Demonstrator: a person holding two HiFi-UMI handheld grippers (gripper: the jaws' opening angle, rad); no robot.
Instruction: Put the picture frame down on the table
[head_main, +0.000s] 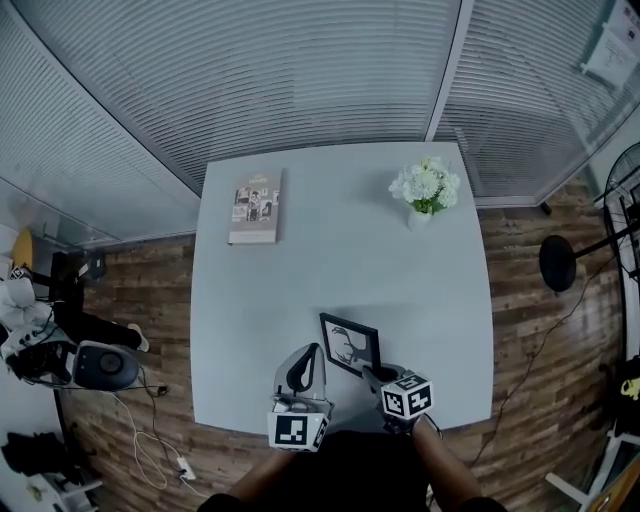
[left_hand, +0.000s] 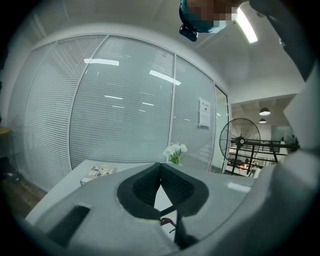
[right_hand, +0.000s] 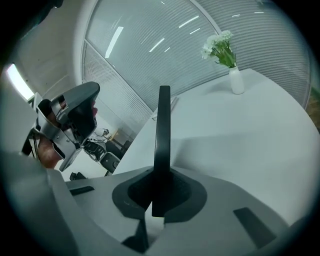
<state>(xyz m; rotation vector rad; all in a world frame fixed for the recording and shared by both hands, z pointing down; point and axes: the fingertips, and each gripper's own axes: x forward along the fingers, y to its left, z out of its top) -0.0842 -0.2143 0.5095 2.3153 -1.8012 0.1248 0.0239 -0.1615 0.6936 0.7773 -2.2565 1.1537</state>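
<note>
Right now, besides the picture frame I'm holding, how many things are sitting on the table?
2. A booklet lies near the table's far left edge; a vase of white flowers stands at the far right corner. The picture frame could hide something small.

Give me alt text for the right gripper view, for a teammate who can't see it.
The right gripper is shut on a black picture frame, seen edge-on and upright, with the white table beyond. A vase of white flowers stands near the table's far edge.
</note>
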